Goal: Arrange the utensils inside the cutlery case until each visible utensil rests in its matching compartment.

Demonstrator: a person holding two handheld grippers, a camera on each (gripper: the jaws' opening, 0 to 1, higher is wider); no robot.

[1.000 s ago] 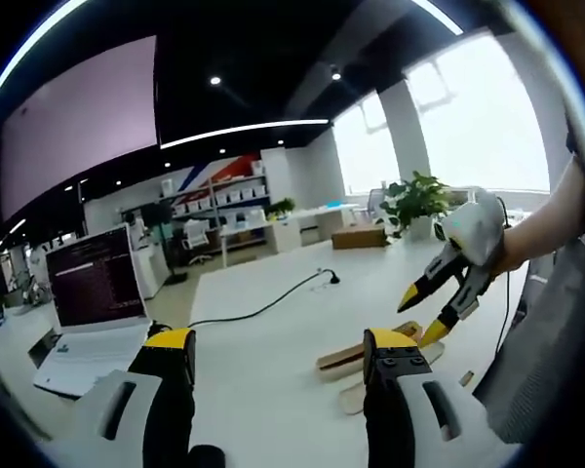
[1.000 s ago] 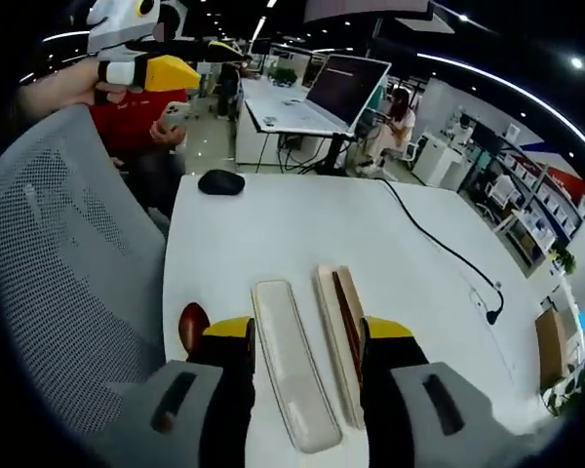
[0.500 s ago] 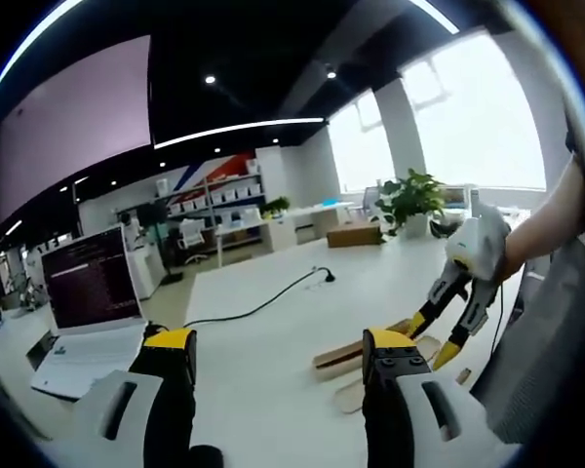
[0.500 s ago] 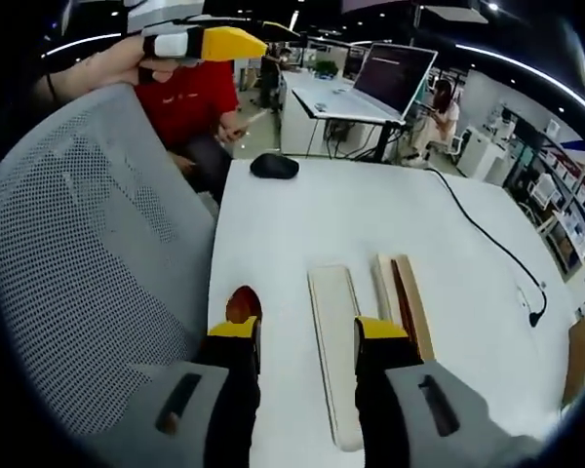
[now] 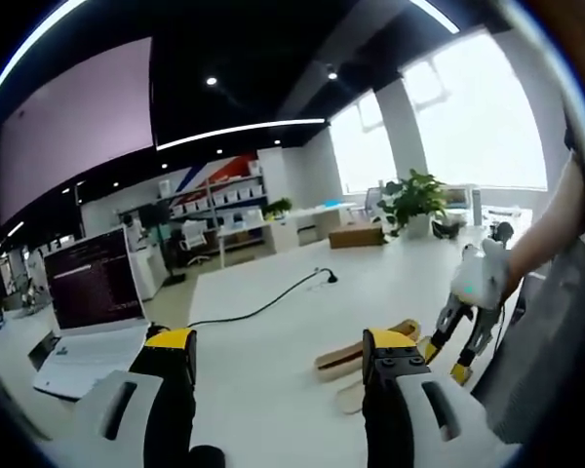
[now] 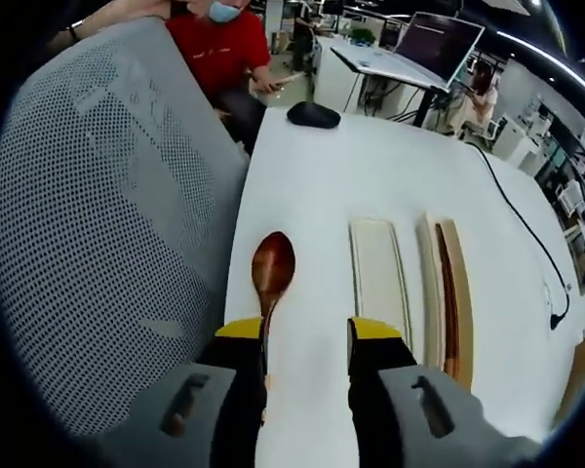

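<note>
Our right gripper hangs over the white tabletop, jaws parted around nothing, above a wooden spoon.

The spoon's handle runs under our left jaw (its end is hidden), the bowl bare on the tabletop. Just beside it lies a pale shallow lid or tray, contents unclear; next over, the wooden cutlery case holds something long and dark we cannot identify. Our left gripper stands unclenched, well apart; the case partly shows between its jaws.
</note>
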